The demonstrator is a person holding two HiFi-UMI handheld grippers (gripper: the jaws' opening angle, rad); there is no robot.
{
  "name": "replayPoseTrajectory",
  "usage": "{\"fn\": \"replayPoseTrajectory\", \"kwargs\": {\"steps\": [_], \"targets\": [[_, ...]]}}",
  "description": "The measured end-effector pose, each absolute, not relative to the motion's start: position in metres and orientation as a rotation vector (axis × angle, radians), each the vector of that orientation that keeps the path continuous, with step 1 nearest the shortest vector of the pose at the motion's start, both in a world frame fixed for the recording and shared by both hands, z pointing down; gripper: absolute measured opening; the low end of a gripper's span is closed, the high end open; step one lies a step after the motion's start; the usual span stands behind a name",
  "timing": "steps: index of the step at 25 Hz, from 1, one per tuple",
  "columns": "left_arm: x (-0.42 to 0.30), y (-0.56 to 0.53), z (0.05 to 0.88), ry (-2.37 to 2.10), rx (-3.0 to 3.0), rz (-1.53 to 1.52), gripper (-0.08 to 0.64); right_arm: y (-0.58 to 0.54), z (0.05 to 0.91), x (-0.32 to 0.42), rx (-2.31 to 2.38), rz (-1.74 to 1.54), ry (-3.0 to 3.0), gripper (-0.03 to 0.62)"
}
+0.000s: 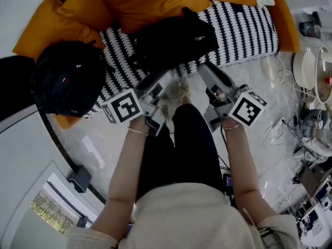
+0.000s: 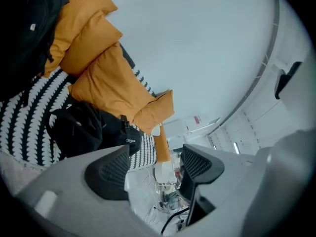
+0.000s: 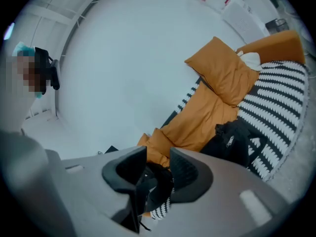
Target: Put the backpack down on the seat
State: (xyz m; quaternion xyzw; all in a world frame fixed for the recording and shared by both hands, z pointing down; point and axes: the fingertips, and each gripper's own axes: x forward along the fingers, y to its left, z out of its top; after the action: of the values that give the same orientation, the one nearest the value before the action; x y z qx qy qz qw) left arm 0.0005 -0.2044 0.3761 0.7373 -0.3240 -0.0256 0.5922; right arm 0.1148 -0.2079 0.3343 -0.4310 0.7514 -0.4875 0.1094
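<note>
black backpack (image 1: 174, 40) lies on the striped seat (image 1: 244, 30), just ahead of both grippers and apart from them. left gripper (image 2: 153, 164) has its jaws wide apart and empty. right gripper (image 3: 158, 164) has its jaws partly apart, gripping nothing. orange cushions (image 1: 150, 1) sit beyond the backpack.

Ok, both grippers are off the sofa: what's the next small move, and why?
Probably just hold both grippers back and stop. The middle backpack already lies on the striped seat; the left gripper and the right gripper hang over the floor, jaws apart, nothing between them. Nothing looks left to release.
</note>
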Motion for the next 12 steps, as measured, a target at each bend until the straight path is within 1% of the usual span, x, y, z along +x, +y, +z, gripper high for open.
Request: {"fn": "replayPoseTrajectory", "kwargs": {"steps": [2,3,10,12], "targets": [[-0.001,-0.211,0.356,-0.773,1.792,-0.06,0.336,-0.209,0.316,0.113,-1.245,-1.4,2.214,0.129],[-0.001,-0.214,0.347,-0.781,1.828,-0.057,0.318,-0.21,0.308,0.112,-1.232,-1.387,2.216,0.116],[0.011,-0.231,0.27,-0.786,2.033,-0.103,0.128,-0.217,0.24,0.102,-1.174,-1.257,2.304,0.065],[0.017,-0.233,0.248,-0.77,2.089,-0.113,0.088,-0.218,0.223,0.101,-1.165,-1.221,2.323,0.058]]}}
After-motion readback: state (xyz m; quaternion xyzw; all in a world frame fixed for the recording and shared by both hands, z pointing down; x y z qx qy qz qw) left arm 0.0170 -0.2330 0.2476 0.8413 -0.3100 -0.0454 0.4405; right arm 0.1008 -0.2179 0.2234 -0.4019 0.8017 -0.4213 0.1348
